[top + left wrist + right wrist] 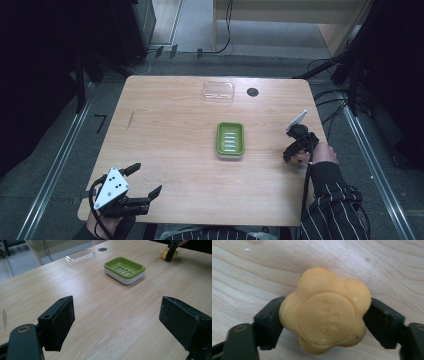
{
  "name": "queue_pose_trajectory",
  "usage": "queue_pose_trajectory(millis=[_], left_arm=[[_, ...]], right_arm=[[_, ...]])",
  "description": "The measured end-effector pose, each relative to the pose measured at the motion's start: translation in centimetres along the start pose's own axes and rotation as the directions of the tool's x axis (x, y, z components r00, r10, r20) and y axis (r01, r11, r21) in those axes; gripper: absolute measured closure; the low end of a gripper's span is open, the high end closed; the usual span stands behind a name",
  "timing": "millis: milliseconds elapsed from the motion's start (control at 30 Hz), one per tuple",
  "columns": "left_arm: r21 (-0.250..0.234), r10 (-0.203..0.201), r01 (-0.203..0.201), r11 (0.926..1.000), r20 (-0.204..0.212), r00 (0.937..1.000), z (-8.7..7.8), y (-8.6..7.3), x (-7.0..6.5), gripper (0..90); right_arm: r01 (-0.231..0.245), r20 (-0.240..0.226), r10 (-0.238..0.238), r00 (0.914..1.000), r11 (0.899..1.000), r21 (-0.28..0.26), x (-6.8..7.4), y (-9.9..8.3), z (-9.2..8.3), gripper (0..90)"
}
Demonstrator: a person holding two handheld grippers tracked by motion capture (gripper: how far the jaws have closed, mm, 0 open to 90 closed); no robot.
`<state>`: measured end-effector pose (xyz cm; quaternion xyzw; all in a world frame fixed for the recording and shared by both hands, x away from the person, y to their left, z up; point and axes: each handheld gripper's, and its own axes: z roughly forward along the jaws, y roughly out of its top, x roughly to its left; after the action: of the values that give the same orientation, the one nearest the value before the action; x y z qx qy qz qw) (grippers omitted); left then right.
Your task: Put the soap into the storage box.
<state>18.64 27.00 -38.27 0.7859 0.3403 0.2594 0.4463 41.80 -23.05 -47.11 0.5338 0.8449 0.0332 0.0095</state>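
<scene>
Yellow soap [324,311], shaped like a flower, sits between the pads of the right claw [324,315], and both pads touch its sides, so the claw is grasping it. The soap rests on the wooden table [170,145], directly under this claw, near the right edge of the table. I judge that the grasp is made but the lift is not yet done, and the carry to the green dish [230,140] remains.

The dish lies to the left of the right claw, well apart, with bare wood between them (nothing stands in the path). A clear lid [218,92] lies beyond the dish, near the far edge, so it should not disturb the move.

The left claw [148,180] waits near the front left corner of the table, released, with its jaws wide and nothing between them.
</scene>
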Motion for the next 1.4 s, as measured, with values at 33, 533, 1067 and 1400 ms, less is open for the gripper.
queue_pose_trajectory(millis=[33, 533, 1067, 1400], left_arm=[[-0.001, -0.001, 0.001, 1.0, 0.0, 1.0, 0.0, 0.0, 0.0, 13.5], [0.0, 0.001, -0.001, 1.0, 0.0, 1.0, 0.0, 0.0, 0.0, 13.5], [0.003, -0.001, 0.001, 1.0, -0.008, 1.0, -0.2, -0.1, 0.0, 13.6], [0.002, -0.007, 0.007, 1.0, -0.016, 0.9998, -0.5, -0.2, 0.0, 13.6]], right_arm=[[0.007, -0.013, -0.007, 0.9999, 1.0, -0.003, -0.1, 0.0, 0.0, 26.0], [0.003, 0.005, -0.002, 1.0, 1.0, -0.026, 0.0, -0.1, -0.3, 28.1], [0.043, 0.011, -0.042, 0.9991, 0.991, -0.127, 1.5, 0.3, -2.1, 28.1], [0.08, 0.012, -0.079, 0.9968, 0.984, -0.161, 2.8, 0.9, -2.8, 28.1]])
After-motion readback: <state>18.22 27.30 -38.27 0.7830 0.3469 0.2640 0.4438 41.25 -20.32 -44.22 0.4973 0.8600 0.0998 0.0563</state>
